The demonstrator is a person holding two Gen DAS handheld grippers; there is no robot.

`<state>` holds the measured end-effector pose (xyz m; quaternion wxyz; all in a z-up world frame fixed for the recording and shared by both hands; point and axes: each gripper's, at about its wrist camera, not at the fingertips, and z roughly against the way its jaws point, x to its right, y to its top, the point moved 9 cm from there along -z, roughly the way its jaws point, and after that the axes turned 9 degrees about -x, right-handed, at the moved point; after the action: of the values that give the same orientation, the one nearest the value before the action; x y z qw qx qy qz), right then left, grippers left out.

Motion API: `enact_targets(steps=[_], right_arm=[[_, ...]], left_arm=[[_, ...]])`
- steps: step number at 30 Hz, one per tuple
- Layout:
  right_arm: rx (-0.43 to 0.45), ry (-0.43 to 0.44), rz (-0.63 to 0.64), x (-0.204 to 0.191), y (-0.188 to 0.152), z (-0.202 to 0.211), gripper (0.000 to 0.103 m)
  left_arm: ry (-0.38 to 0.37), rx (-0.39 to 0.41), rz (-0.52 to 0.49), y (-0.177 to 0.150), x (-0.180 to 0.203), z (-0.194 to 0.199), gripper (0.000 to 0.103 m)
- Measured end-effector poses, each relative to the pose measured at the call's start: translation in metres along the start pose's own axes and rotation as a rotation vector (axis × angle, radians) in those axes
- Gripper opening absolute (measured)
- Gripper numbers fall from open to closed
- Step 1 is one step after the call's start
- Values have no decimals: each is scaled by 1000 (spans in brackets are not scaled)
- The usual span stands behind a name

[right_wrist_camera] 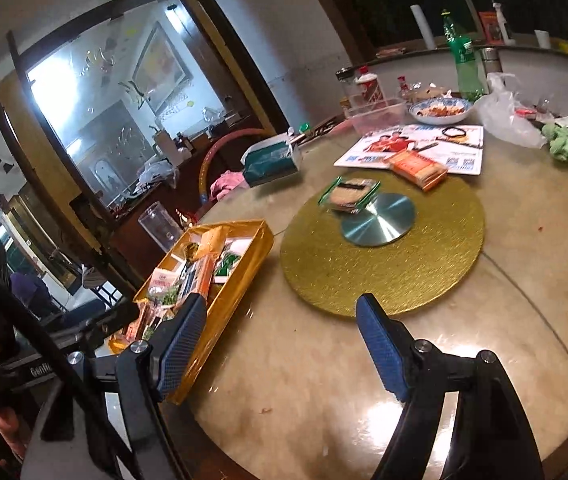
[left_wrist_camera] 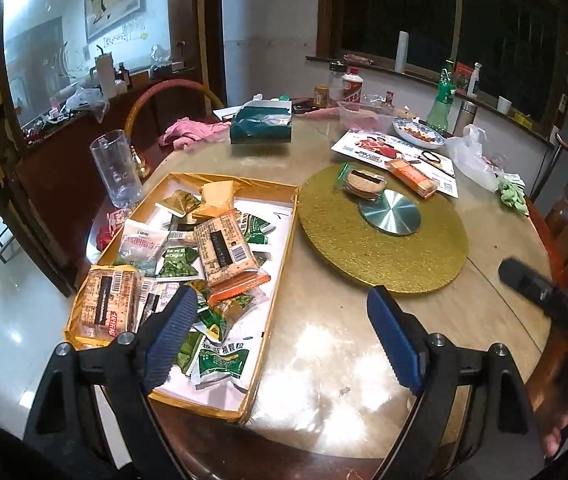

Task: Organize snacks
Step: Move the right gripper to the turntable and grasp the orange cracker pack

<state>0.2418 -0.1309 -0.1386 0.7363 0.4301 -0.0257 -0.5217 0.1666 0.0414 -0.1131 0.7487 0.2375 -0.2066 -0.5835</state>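
Grippers hovering open over a cluttered round table

Nearest to me, my left gripper (left_wrist_camera: pixel 282 334) hangs with its blue ribbed pads spread wide and nothing between them; my right gripper (right_wrist_camera: pixel 282 344) is spread the same way, also empty. Both sit above a round table (left_wrist_camera: pixel 324 360) with a glossy, pale marbled top that throws back bright glare, edged in dark wood.

Just under the left gripper's left finger lies a shallow gold tray (left_wrist_camera: pixel 272 300), rectangular, with shiny foil-like walls. It holds a loose heap of snack packets (left_wrist_camera: pixel 188 264): crinkly green pouches, white ones, and clear-wrapped tan cracker bricks with barcode labels.

Beside the tray to the right rests a gold turntable (left_wrist_camera: pixel 396 256), round, with a glittery, grainy face and a smooth brushed-metal disc (left_wrist_camera: pixel 390 214) near its middle. A green-edged pack of round crackers (left_wrist_camera: pixel 364 184) lies touching that disc. An orange cracker pack (left_wrist_camera: pixel 412 176) lies at the turntable's far rim, partly on a printed flyer (left_wrist_camera: pixel 372 146).

Farther back I see a clear plastic pitcher (left_wrist_camera: pixel 116 168), a dark green tissue pack (left_wrist_camera: pixel 262 124), a pink cloth (left_wrist_camera: pixel 192 130), a patterned bowl of food (left_wrist_camera: pixel 418 130), a green bottle (left_wrist_camera: pixel 442 98) and a crumpled white plastic bag (left_wrist_camera: pixel 468 152). Behind them are white walls and dark windows.
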Motion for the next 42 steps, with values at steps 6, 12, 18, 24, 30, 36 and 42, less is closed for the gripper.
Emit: enact_targets(steps=[6,12,18,24,30,36,42], right_arm=[[14,-50,17,9,18,13,77],[-7,-91,21,21,27,11,77],[-66,-112,42,35,41,-8,79],[-185,-159,14,80,61,-66,79],[-208,-269,-32,137,98,-112,79],[-281,-360,-14,187,144,-166,79],[-298,-397,-65,214,179,-205,79]], left_arm=[[-6,13,-16,-1,5,5,87],[-5,20,-18,1,5,5,87],[-9,4,-19,2,4,-4,87],[-70,-85,-12,-8,4,-30,87],[-118,-150,18,-13,-2,-52,87],[-160,-130,35,-13,-5,-53,87],[-156,-157,22,-14,-1,-62,87]])
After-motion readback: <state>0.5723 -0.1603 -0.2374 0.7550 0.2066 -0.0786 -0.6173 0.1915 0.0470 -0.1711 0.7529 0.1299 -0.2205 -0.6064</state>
